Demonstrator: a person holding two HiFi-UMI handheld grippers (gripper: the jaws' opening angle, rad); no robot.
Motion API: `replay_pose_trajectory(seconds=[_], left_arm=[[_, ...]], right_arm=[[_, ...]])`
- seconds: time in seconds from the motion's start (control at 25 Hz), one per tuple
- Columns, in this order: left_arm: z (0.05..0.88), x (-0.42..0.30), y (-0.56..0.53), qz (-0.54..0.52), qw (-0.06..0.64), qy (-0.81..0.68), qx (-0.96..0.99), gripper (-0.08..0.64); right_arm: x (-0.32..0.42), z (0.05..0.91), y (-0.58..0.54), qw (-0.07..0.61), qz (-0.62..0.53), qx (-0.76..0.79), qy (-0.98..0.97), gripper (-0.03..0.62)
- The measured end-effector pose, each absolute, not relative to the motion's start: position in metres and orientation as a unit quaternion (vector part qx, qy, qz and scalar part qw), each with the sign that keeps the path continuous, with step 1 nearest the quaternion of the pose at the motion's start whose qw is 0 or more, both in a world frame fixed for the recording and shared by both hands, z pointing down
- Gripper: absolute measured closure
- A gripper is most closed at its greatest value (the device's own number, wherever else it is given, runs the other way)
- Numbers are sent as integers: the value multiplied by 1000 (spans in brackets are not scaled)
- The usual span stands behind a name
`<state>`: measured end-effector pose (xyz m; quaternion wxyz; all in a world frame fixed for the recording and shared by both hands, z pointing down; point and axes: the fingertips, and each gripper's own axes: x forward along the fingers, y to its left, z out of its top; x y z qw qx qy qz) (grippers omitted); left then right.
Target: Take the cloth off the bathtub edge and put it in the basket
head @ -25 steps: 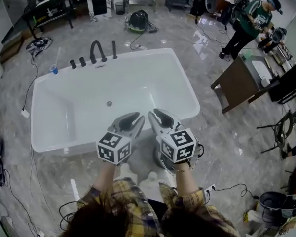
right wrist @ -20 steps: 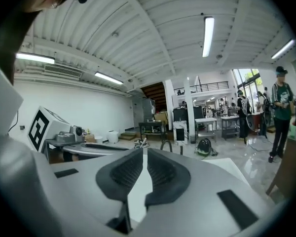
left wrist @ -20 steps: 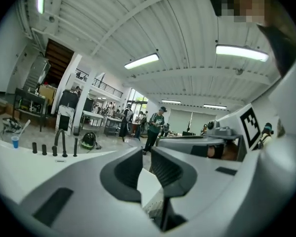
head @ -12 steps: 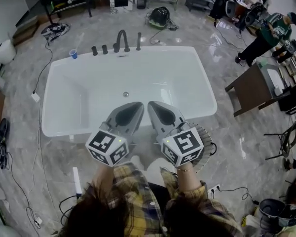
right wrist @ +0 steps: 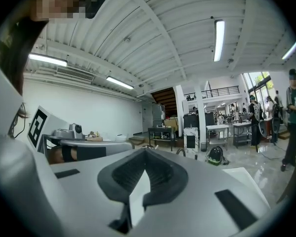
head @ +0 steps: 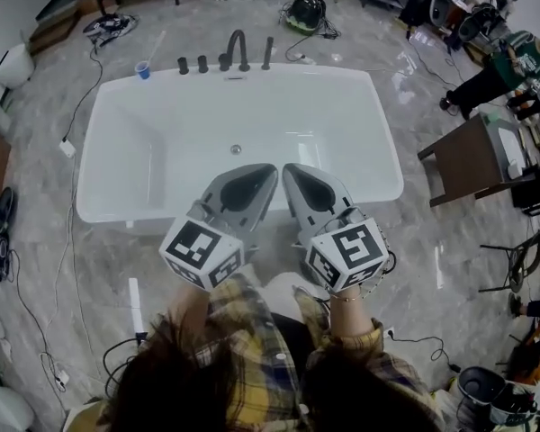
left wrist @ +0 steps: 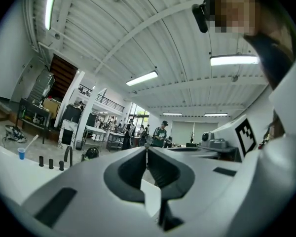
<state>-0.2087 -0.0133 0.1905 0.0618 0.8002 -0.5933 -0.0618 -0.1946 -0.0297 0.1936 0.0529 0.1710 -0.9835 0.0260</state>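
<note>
bathtub: white and rectangular, the largest container in the head view. Its basin shows only a drain in the floor. A dark faucet and knobs stand on the far rim.

left gripper: jaws fully closed. In the left gripper view the two tips meet edge to edge and nothing is clamped between them. It is held above the tub's near rim with the tips pointing toward the basin. It does not appear to touch the tub. The marker cube sits at the rear, over the person's left hand.

right gripper: jaws fully closed. In the right gripper view the tips meet and nothing is held. It is just beside the left gripper, tips close together, above the same near rim. The white of the tub shows through the gap behind the tips.

basket: only a sliver of rim shows on the floor, at the outer side of the right gripper's cube. Its contents are hidden.

cup: small and blue, on the tub's far left corner, with a pale stick standing in it.

cloth: cannot be made out in any view.
</note>
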Motion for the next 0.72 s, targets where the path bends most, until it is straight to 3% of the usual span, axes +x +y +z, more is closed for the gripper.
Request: replay_pose_trajectory(seconds=[0.72], left_arm=[[193, -216, -16, -42, 51, -593, 803, 537]], right_arm=[[-196, 187, -36, 38, 26, 177, -983, 577]])
